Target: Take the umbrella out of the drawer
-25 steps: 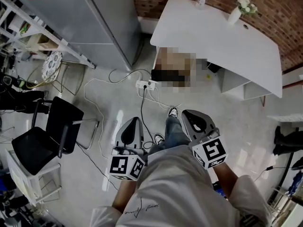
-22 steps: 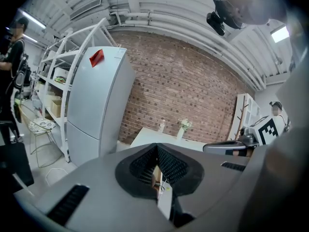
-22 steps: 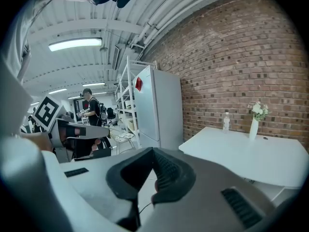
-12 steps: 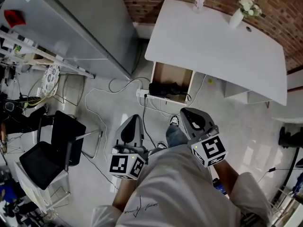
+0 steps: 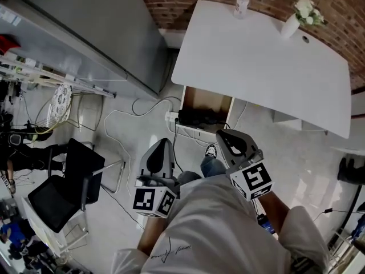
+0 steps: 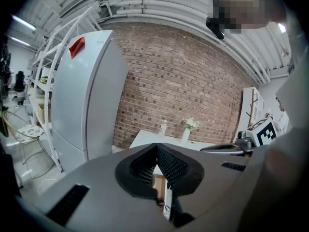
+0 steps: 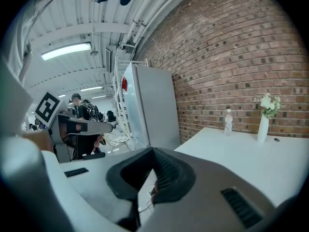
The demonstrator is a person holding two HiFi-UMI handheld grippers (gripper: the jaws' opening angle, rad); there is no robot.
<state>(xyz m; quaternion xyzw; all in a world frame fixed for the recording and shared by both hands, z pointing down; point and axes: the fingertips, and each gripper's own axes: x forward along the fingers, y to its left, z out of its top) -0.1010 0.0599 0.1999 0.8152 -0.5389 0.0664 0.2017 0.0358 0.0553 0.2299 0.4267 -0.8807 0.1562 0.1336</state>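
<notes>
I hold L tool and R tool side by side at waist level, both tipped slightly down twd the open drawer. Both have jaws closed w/ nothing in them. Dark umbrella lies in the drawer under the white table, well apart from both.

Ahead: open floor runs from my claws to the drawer, pulled out and open at the top.
Above the drawer: the white table overhangs its back part; only the front part is reachable from above.
Floor clutter: a power strip and white cables lie just before the drawer front.
Left flank: the fridge walls that side; the black chair stands well apart.
Between my claws: my own leg and shoe fill the gap.
Right flank: open floor under the table edge.
</notes>
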